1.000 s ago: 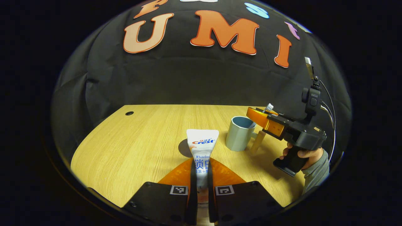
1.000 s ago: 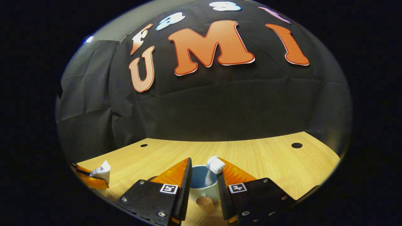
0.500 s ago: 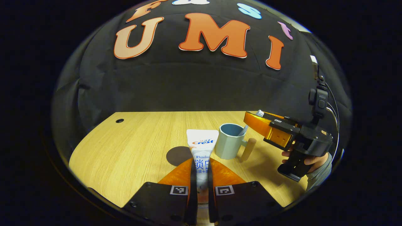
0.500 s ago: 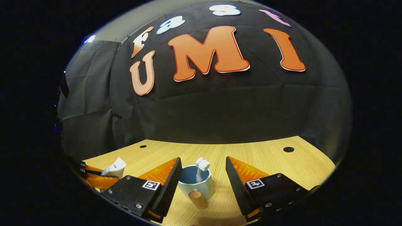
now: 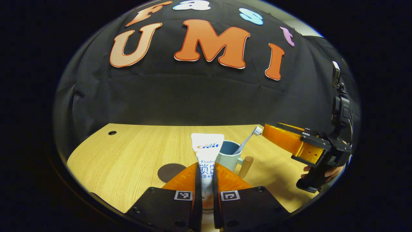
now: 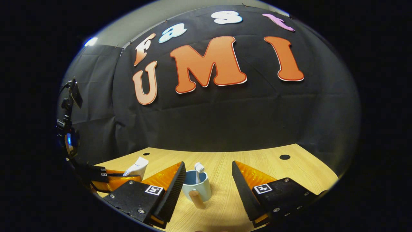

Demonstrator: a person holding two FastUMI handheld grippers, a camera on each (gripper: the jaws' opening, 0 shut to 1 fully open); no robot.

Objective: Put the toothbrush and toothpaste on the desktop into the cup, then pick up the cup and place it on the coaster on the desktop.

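Matt wood-grain desktop (image 5: 128, 154), glossy cup (image 6: 201, 190)

Black gripper bodies, square-coded markers (image 5: 183, 195)

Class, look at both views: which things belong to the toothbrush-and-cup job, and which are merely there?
Part of the job:
- toothpaste, in the left claw
- toothbrush, in the cup
- cup
- coaster
- right claw, open

Merely there:
- desk
- cable holes

A light wooden desktop (image 5: 128, 158) carries the pale cup (image 6: 197, 190) and, left of it, a dark round coaster (image 5: 170, 171).
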